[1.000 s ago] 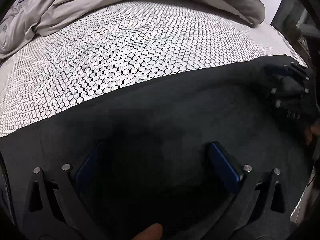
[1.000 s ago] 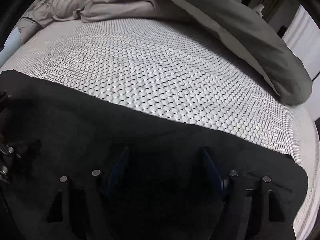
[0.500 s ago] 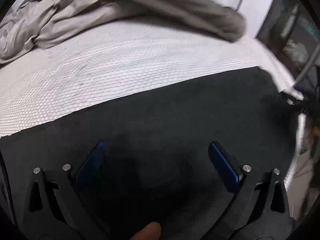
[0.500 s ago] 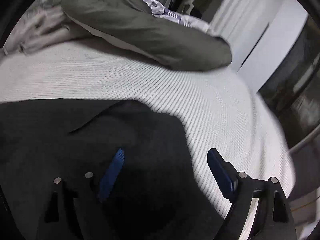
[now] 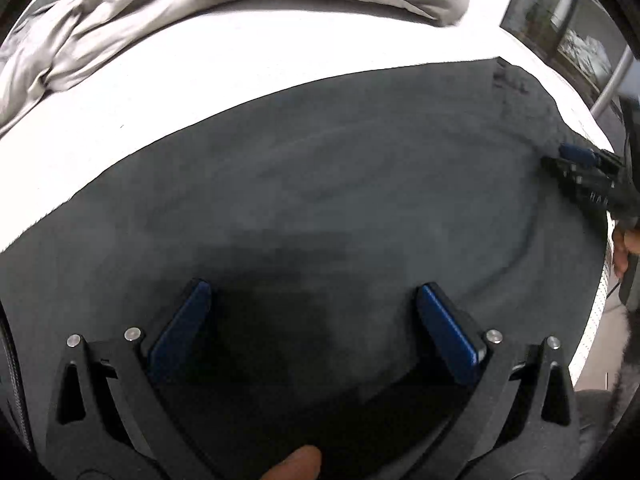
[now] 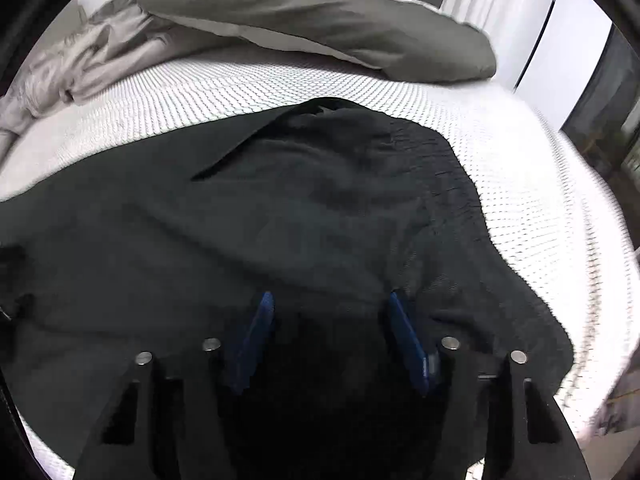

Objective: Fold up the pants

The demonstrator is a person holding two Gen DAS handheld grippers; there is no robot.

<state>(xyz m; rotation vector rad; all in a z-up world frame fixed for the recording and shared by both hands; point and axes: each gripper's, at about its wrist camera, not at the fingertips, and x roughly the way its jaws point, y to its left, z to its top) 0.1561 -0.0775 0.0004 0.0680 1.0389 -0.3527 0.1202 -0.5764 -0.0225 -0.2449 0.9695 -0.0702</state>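
Black pants [image 5: 340,208] lie spread flat on a white bed; in the right wrist view the pants [image 6: 320,216] show their gathered waistband [image 6: 436,164] at the far right. My left gripper [image 5: 310,308] is open, its blue pads wide apart just above the cloth. My right gripper [image 6: 328,312] is partly open, its blue pads low over the pants near the waist; nothing shows between them. The right gripper also shows at the right edge of the left wrist view [image 5: 588,176].
A grey duvet [image 6: 312,24] is bunched at the back of the mattress [image 6: 520,168]; it also shows in the left wrist view [image 5: 168,20]. The bed's right edge [image 5: 592,320] drops off close by. A white wall and dark window [image 6: 600,80] stand to the right.
My right gripper has swung right along the pants to the waistband end and its pads have come closer together. My left gripper has stayed open over the cloth, with the view shifting slightly.
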